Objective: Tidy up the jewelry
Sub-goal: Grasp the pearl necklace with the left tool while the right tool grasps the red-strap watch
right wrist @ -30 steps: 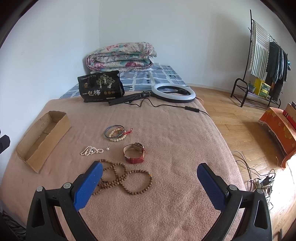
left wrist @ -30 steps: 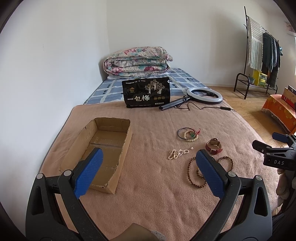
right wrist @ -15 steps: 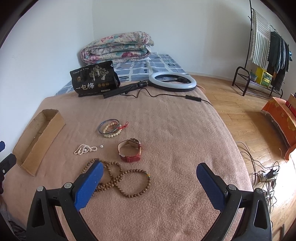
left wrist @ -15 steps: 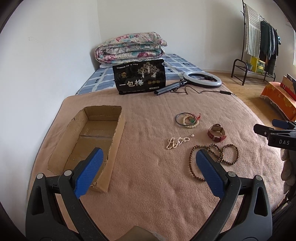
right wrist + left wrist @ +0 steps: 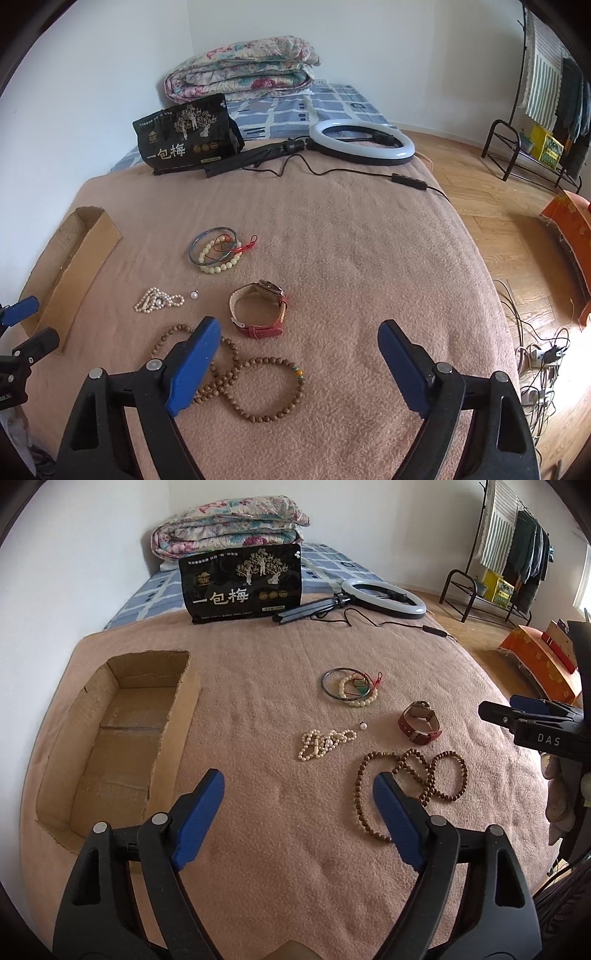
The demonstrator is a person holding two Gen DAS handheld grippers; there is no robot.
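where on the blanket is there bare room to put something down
Free: the strip between the cardboard box and the pearl strand, and right of the watch. Crowded: pearls, watch, bangle pile and wooden beads cluster together.

My left gripper [image 5: 298, 794] has blue pads on black arms over the pinkish-brown blanket [image 5: 258, 686]. Past its right pad, brown wooden beads [image 5: 441, 775], a red-strapped watch [image 5: 419, 723] and cream pearls [image 5: 325, 743]. Beyond its left pad, a tan cardboard box [image 5: 110, 738]. Far ahead, a black pouch with gold print [image 5: 242, 583] and a floral quilt [image 5: 229, 528].
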